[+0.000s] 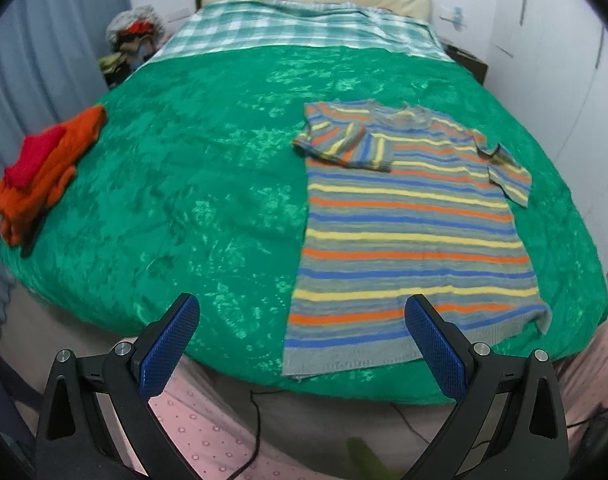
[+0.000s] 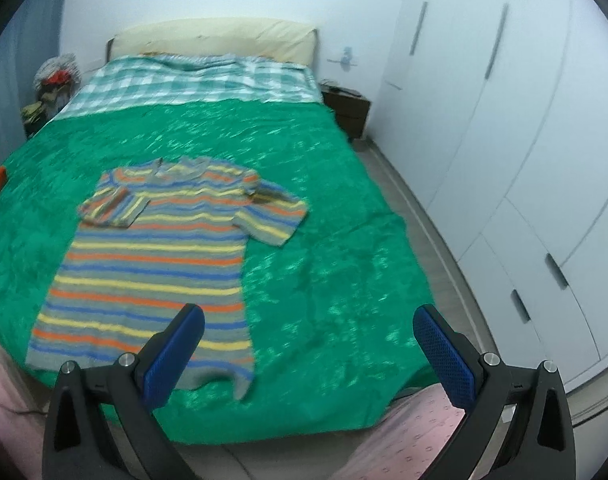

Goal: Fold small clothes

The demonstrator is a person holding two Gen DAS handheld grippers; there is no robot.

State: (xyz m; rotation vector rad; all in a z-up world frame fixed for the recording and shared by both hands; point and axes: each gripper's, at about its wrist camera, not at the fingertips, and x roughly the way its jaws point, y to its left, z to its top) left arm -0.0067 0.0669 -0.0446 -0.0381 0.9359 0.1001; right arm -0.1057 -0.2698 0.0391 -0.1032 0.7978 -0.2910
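Green bedspread [image 1: 192,184] over the bed, checked blanket [image 2: 192,84] up by the cream headboard [image 2: 212,36], white wardrobe [image 2: 503,128] on the right, dark nightstand [image 2: 347,108] beside it.

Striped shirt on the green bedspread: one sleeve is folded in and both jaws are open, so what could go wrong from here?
1. The striped shirt lies with its hem at the bed edge; a pull there could drag it off.
2. The green bedspread looks slippery, so folds may slide or a pinch may catch it too.
3. The other sleeve is still spread out; folding the body first would leave it bunched.
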